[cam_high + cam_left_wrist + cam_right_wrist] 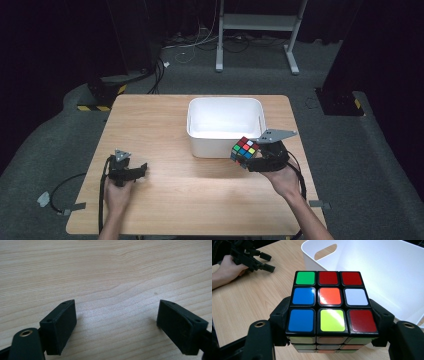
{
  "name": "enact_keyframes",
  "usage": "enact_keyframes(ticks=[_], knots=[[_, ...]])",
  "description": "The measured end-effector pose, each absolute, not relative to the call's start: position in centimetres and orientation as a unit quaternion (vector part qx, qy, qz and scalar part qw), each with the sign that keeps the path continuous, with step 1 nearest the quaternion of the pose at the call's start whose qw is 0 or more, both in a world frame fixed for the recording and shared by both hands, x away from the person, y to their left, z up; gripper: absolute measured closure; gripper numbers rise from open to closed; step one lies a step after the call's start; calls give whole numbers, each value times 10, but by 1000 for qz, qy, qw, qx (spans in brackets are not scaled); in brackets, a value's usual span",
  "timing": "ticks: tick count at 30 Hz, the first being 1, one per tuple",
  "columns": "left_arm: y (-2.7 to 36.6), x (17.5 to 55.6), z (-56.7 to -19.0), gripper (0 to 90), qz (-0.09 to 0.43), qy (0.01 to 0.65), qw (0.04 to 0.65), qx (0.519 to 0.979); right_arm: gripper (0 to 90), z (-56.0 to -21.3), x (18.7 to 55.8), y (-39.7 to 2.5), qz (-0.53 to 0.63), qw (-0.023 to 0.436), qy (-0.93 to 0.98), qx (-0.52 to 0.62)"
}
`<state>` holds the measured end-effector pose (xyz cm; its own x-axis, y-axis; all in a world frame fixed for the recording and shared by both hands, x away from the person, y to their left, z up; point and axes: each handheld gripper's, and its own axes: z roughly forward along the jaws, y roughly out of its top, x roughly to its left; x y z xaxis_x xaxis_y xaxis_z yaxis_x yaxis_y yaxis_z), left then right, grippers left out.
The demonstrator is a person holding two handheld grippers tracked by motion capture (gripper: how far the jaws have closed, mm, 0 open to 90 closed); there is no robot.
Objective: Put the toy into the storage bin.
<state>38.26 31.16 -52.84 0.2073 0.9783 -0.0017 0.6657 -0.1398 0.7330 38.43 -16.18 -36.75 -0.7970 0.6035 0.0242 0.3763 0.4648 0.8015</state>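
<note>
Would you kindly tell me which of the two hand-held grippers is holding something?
The right hand-held gripper: its jaws clamp the puzzle cube beside the white bin. The left hand-held gripper is open above bare table.

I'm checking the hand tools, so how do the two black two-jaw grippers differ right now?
The right gripper is shut on a multicoloured puzzle cube; the left gripper is open, gripping nothing. The right is beside the white plastic bin; the left is low over bare wooden table. Both are black.
</note>
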Motion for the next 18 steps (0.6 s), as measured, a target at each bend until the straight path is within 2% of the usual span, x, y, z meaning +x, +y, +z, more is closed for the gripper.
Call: enact_keyframes(ticks=[18], knots=[[312,383,-528,163,251,577,311,712,339,-342,397,-161,431,141,845,282]])
